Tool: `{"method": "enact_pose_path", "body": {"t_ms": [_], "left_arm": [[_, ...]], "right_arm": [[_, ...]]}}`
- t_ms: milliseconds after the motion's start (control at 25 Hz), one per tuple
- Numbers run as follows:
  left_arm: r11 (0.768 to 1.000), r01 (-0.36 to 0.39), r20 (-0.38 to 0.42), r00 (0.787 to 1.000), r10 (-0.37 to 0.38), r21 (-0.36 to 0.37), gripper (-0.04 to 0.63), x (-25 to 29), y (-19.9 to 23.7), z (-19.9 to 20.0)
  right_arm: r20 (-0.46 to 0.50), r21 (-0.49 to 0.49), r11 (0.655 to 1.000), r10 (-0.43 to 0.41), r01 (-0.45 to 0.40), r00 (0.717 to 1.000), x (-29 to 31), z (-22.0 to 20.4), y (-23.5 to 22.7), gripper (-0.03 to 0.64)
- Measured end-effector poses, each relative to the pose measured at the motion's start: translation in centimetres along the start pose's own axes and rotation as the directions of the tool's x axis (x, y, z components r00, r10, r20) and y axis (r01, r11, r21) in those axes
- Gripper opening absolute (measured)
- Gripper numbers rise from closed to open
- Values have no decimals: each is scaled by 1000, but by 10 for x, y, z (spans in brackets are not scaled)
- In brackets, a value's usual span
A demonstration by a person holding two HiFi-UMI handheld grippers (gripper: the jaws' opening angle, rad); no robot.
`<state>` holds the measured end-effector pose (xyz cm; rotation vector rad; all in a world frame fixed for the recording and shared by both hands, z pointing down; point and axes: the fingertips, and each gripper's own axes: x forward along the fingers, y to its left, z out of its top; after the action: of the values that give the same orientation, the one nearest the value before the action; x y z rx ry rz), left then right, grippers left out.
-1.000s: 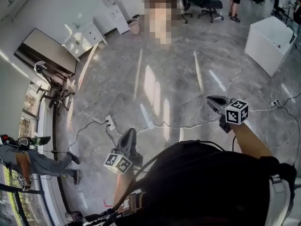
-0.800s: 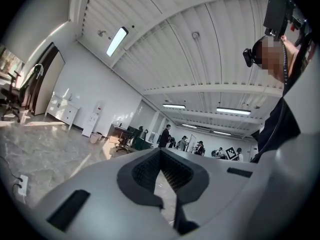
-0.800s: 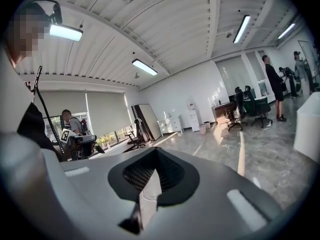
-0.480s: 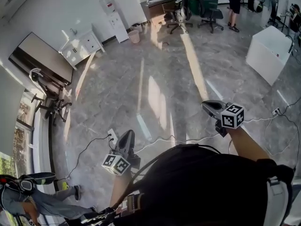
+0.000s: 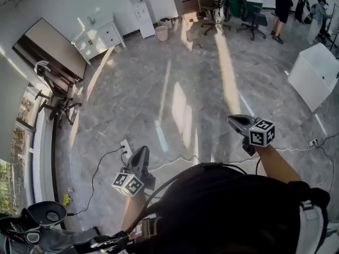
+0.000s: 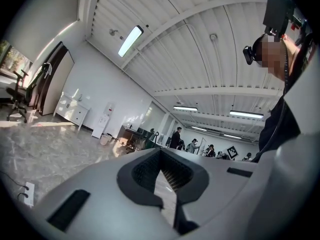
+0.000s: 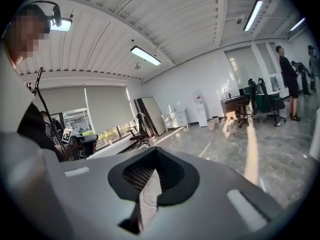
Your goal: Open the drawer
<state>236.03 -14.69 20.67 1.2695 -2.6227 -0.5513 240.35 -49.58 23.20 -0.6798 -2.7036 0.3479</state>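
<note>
Hovering over the floor (image 5: 175, 89) at lower centre, the left gripper (image 5: 142, 151) and right gripper (image 5: 234, 120) both have jaws pressed together, pinching nothing. The white drawer cabinet (image 5: 100, 36) stands well apart at upper left, apparently closed. I judge that the approach, grip and pull all remain.

My head camera sits high over the floor (image 5: 175, 89) and looks steeply down, with the left gripper (image 5: 141, 152) and right gripper (image 5: 234, 121) low in its frame. Each gripper camera rides just behind its own jaws and looks roughly level across the room, taking in floor, walls and ceiling. All three views share the white drawer cabinet (image 5: 100, 36) (image 6: 70, 114) (image 7: 180, 119) against the far wall, well away from me.
</note>
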Motion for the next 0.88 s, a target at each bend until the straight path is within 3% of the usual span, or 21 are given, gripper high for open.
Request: {"method": "enact_pose_path", "body": {"t_ms": [440,680,880], "left_arm": [[988,-149,101,984,145,30,-9,132,-6,28],[988,-151,72,986,148,42,-9,210,-30,13],[989,-148,52,988,146,25,-9,241,-9,17]], "right_arm": [[-33,-52,983,172,-174,984,58,80,-136,2],[-26,-39,984,172,-173,985,55,100,-216,2],[-22,-9,990,141,-141,990,68,101,-247,2]]}}
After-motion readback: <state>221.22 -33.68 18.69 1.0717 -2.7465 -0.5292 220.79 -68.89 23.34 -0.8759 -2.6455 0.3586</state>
